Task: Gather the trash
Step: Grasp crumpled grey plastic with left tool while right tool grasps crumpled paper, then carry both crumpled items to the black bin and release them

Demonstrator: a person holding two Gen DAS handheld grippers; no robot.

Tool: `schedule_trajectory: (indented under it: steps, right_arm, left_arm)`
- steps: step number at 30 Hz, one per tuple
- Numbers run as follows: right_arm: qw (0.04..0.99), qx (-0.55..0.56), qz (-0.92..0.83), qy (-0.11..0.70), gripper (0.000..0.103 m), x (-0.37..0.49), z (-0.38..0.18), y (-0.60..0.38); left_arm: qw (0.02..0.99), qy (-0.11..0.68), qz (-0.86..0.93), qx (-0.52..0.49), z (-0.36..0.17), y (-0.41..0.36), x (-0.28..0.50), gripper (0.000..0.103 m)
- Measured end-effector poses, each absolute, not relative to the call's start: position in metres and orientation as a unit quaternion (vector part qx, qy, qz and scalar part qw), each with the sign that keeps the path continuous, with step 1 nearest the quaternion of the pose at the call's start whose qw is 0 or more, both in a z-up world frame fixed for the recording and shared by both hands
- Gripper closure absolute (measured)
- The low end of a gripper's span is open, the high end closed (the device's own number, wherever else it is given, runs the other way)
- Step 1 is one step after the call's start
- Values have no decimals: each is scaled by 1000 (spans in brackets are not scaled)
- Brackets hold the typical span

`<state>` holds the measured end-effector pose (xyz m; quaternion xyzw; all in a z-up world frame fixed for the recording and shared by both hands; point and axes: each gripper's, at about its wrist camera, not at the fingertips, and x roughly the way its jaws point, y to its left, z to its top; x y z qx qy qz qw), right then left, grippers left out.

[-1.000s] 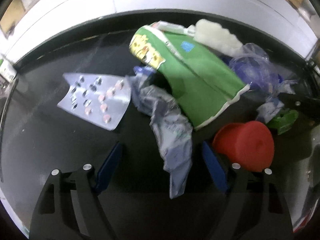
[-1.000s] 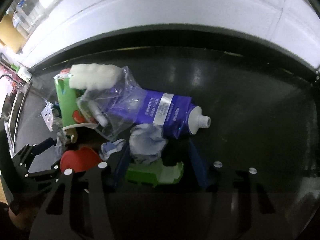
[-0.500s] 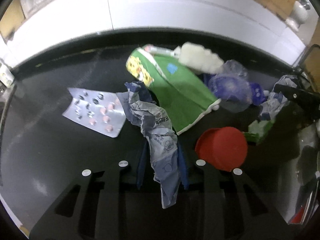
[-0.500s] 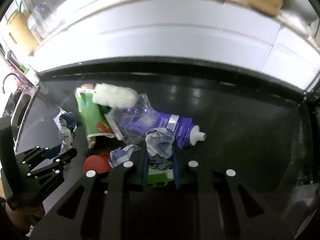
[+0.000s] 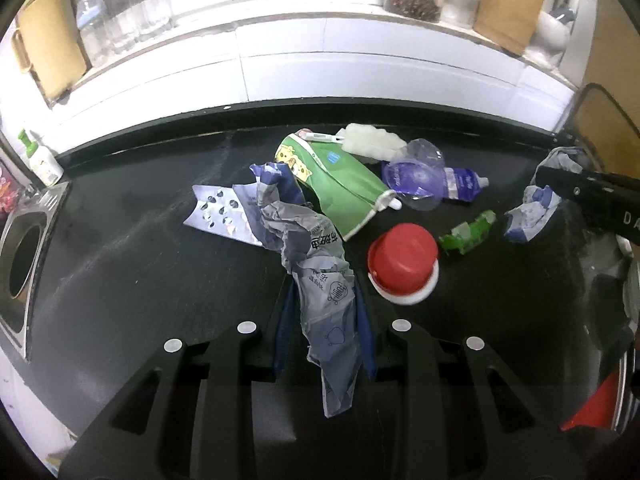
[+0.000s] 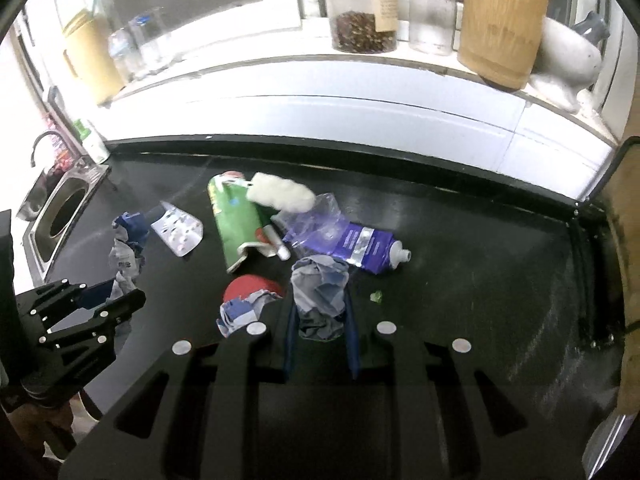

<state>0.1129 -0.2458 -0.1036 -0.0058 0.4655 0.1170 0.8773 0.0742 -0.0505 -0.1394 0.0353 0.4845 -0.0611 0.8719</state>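
The left gripper [image 5: 324, 320] is clamped, jaws nearly together, on a long crumpled grey-blue wrapper [image 5: 316, 264] that hangs between its blue pads and trails below them. The right gripper [image 6: 320, 320] is likewise pinched nearly closed on a crumpled grey-blue wad [image 6: 320, 292] sitting between its pads.

The rest of the trash lies on the black countertop [image 5: 140, 280]. In the left wrist view, taking the held wrapper as centre, a silver blister pack [image 5: 220, 212] lies at ten o'clock, partly behind the wrapper; a green pouch [image 5: 336, 184] lies at twelve to one o'clock with a white fluffy piece [image 5: 372, 142] touching its far end. A purple tube [image 5: 432, 178] under clear plastic lies at two o'clock, just beside the pouch. A red cup [image 5: 402, 266] stands upside down at three o'clock, with a green scrap [image 5: 468, 232] near it further right.

At the left edge of the counter a steel sink [image 5: 24, 264] is set in, with a green-capped pump bottle [image 5: 40, 160] behind it. On the white ledge at twelve o'clock stand a glass jar [image 6: 362, 12] of dark contents and a wooden holder [image 6: 500, 20]
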Motion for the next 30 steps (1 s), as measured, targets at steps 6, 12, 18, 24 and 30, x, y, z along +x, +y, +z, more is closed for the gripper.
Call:
schedule_trajectory:
  steps: [6, 12, 18, 24, 30]
  right_arm:
    - [881, -12, 121, 457, 83, 87, -96, -237]
    - [884, -18, 125, 449, 83, 70, -87, -227]
    - [883, -36, 169, 436, 83, 61, -73, -188]
    - [863, -72, 260, 428, 83, 49, -68, -100]
    - [806, -129, 391, 426, 83, 16, -77, 35]
  left_arm:
    - [877, 475, -59, 39, -130, -47, 47, 75]
    - [881, 468, -54, 37, -123, -38, 30, 75]
    - [890, 455, -22, 30, -107, -5, 6, 75]
    - [892, 449, 50, 4, -97, 61, -34, 75]
    - [877, 449, 161, -58, -105, 156, -101, 75]
